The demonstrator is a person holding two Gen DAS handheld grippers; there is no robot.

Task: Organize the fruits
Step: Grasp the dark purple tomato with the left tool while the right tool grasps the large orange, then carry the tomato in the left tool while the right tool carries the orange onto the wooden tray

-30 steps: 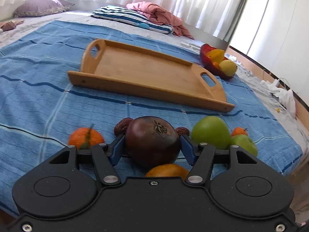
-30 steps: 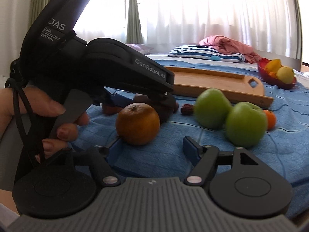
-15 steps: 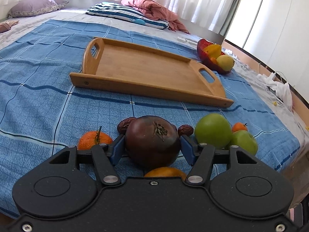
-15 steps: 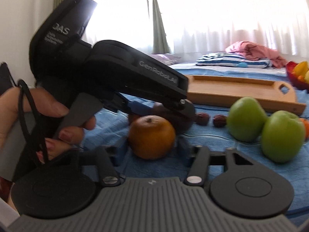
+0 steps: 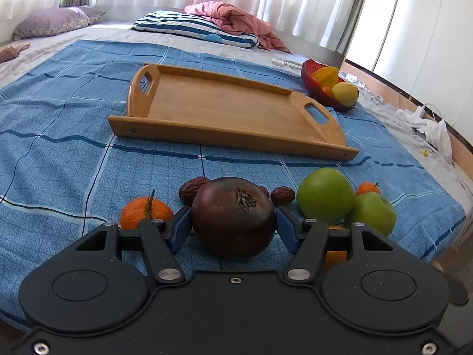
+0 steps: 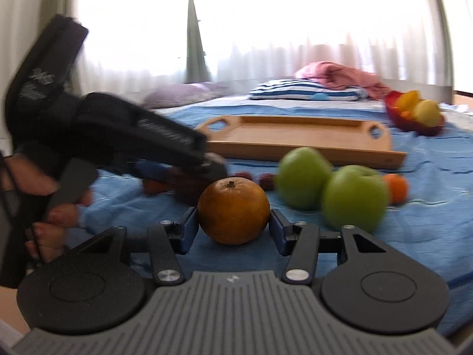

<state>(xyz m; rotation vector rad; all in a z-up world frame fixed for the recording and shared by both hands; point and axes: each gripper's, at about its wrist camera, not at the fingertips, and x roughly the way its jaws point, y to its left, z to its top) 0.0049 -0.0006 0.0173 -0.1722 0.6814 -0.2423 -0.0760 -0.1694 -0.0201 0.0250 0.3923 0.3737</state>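
My left gripper (image 5: 233, 227) is shut on a dark purple tomato (image 5: 233, 217), held just above the blue blanket. My right gripper (image 6: 233, 227) is shut on a brownish orange fruit (image 6: 233, 210). Two green apples (image 5: 325, 196) (image 6: 354, 196) lie together on the right, with a small tangerine (image 6: 396, 188) behind them. Another tangerine (image 5: 146, 213) lies left of the tomato, and dried red dates (image 5: 192, 188) lie behind it. An empty wooden tray (image 5: 224, 108) (image 6: 298, 131) sits farther back.
A red bowl (image 5: 313, 82) (image 6: 414, 118) holding yellow fruit stands right of the tray. The left gripper's body and the hand on it (image 6: 88, 136) fill the left of the right wrist view. Pillows (image 5: 189, 28) and a pink cloth lie at the back. The bed's edge runs along the right.
My right gripper has moved forward and shut on the brownish orange fruit. My left gripper has lifted slightly with the tomato still in it.
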